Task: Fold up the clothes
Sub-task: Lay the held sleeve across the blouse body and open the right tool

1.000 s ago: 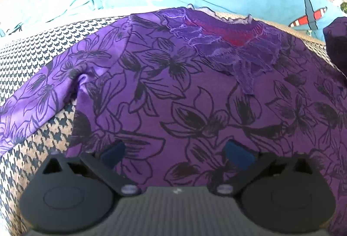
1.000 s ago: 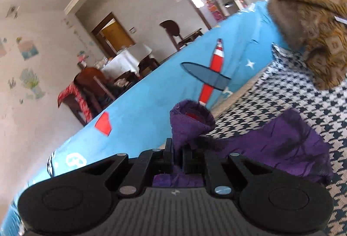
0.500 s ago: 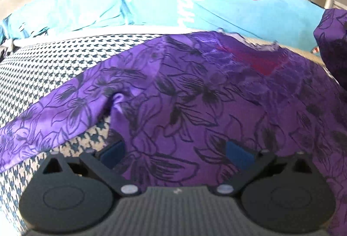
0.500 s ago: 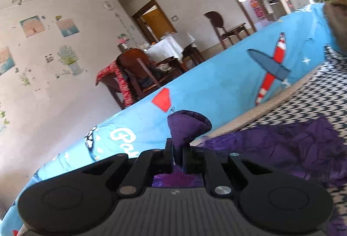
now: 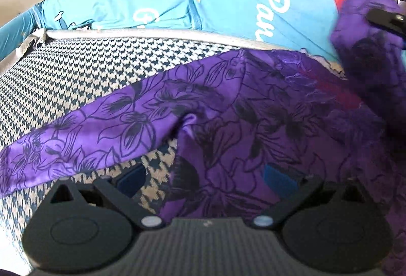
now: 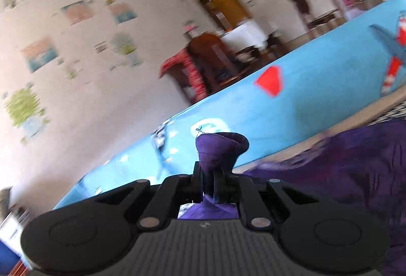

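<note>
A purple blouse with black flower outlines (image 5: 228, 123) lies spread on the houndstooth cushion (image 5: 76, 78), its left sleeve (image 5: 76, 144) stretched out to the left. My left gripper (image 5: 205, 179) is open and empty, low over the blouse near the armpit. My right gripper (image 6: 209, 182) is shut on a bunch of the purple blouse (image 6: 218, 149) and holds it lifted. That lifted part and the right gripper show at the right edge of the left wrist view (image 5: 368, 47).
A light blue printed cover (image 5: 177, 7) drapes the sofa back behind the cushion; it also shows in the right wrist view (image 6: 291, 108). Beyond it stand wooden chairs (image 6: 210, 60), a white-clothed table and a wall with pictures.
My right gripper has carried the lifted blouse part leftward over the garment, into the left wrist view. My left gripper has shifted left toward the sleeve and stays open.
</note>
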Demonstrator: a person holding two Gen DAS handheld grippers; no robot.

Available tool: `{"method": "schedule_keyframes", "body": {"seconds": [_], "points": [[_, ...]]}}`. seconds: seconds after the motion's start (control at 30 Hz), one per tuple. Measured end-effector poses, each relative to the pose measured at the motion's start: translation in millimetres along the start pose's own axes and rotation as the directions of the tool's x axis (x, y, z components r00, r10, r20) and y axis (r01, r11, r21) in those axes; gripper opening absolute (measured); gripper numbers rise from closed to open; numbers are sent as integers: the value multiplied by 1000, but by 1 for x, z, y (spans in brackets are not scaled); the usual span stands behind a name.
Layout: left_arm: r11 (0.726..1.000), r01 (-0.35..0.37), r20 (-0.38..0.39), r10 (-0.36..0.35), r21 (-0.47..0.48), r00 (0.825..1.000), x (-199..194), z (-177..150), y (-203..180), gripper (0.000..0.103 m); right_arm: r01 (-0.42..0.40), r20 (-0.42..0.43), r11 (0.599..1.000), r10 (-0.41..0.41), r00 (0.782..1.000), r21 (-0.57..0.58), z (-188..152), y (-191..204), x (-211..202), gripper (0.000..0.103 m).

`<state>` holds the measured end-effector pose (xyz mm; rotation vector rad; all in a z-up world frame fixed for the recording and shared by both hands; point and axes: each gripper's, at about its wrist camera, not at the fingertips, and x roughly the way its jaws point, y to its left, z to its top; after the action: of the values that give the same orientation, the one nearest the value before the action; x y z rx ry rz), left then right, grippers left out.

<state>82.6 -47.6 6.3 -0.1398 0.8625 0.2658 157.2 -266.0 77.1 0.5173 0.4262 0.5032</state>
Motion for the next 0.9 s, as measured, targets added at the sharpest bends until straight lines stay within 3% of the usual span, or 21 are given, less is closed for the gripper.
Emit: {"method": "schedule_keyframes", "body": {"seconds": [0.03,0.1,0.13,0.17,0.23,0.5,0.9], "points": [[1000,-2,-4,2,4,1000,1,-1,0,103,-29,-21,1000,29,999,-11,-4,3,5,13],[1000,-5,-12,5,13,1000,2,-2,-1,103,-11,-97,1000,9,995,-21,-13,4,18,26],[1000,-5,-11,5,18,1000,1,-3,-2,103,-2,-134,1000,-1,991,-27,-18,4,24,45],[1000,-4,-9,5,21,1000,1,-3,-3,103,29,-168,999,-34,985,-30,-21,3,28,53],[1000,-3,-7,3,25,1000,0,-3,-4,103,65,-206,997,-70,976,-32,-26,-2,30,53],[1000,2,-29,-1,21,1000,6,-2,-3,103,146,-219,989,-145,965,-10,-27,-26,20,54],[1000,-15,-81,14,-11,997,17,-3,6,103,280,-327,947,-318,890,-160,-62,-43,34,55]]}}
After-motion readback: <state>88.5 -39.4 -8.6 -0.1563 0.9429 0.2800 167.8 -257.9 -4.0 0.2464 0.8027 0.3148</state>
